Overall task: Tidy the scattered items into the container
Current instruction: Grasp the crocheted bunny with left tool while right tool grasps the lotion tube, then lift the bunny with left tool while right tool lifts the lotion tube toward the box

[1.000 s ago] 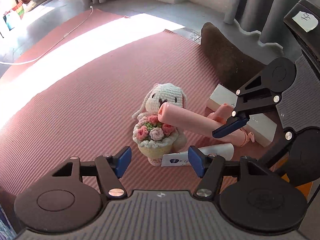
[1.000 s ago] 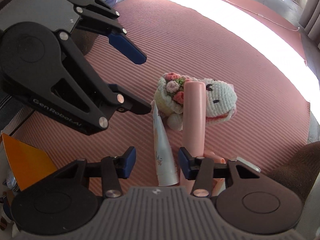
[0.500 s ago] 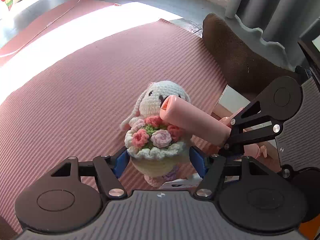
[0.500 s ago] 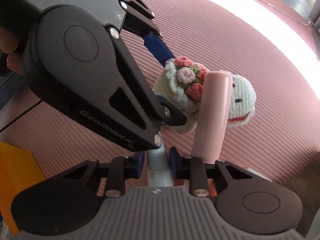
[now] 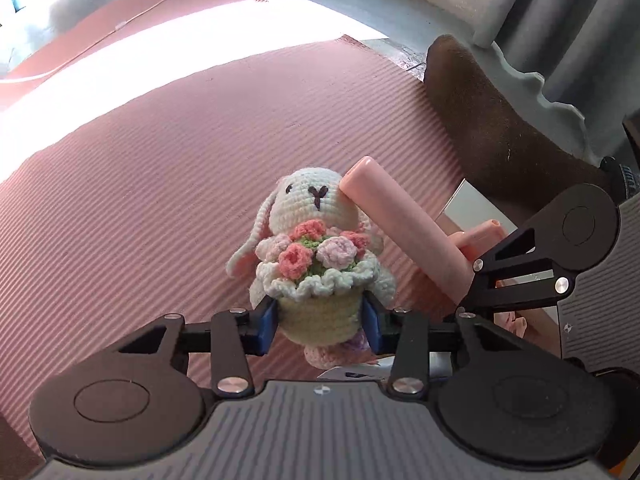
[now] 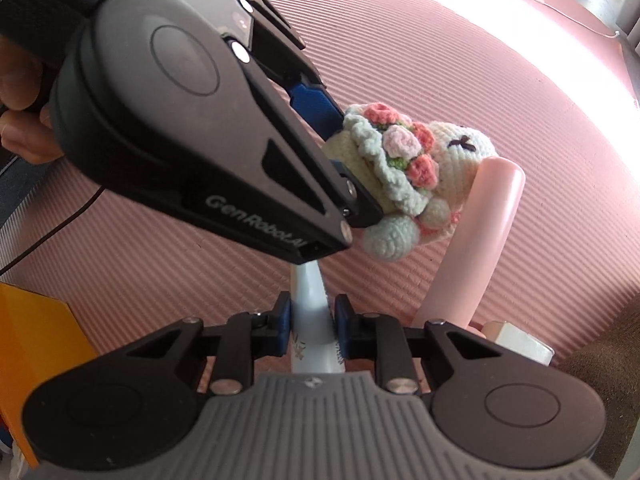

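the left gripper (image 5: 319,322) has just been closing and now its blue pads clench the cream basket base of the crochet bunny (image 5: 316,248), which stands over the pink ribbed mat (image 5: 160,184), well in from its edges. the right gripper (image 6: 308,320) – jaws narrowed – pinches a pale tube (image 6: 310,320) lying on the mat beside the bunny. a pink cylinder (image 6: 476,240) leans against the bunny's head. an orange box (image 6: 36,344) sits at the mat's edge – left in the right wrist view.
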Motion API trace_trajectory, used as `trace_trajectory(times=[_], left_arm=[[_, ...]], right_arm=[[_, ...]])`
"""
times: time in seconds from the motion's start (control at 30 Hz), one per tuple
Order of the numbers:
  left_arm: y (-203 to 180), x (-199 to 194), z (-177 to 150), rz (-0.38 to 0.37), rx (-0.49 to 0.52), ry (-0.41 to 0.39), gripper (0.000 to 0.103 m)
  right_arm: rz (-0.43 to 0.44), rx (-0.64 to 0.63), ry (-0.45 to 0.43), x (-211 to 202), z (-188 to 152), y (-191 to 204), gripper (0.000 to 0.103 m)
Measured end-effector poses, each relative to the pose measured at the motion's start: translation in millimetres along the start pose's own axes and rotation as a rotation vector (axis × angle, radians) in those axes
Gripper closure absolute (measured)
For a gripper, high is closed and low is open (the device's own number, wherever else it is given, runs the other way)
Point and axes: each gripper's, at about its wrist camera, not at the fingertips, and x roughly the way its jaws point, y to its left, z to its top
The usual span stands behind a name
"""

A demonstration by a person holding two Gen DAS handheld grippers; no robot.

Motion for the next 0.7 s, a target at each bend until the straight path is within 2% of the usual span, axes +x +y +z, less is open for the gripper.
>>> trace_trajectory(times=[0.3, 0.7], left_arm=[[2.9, -31.7, -11.6, 0.086, -0.044, -0.024, 0.057], [-6.1, -96.9, -23.6, 0.178, -0.078, -0.104, 0.058]], right_arm=[[-0.015, -0.027, -0.024, -30.1, -0.1, 22.6, 0.079], [-0.08, -0.053, -0.076, -88.6, -2.6, 56.2, 0.079]])
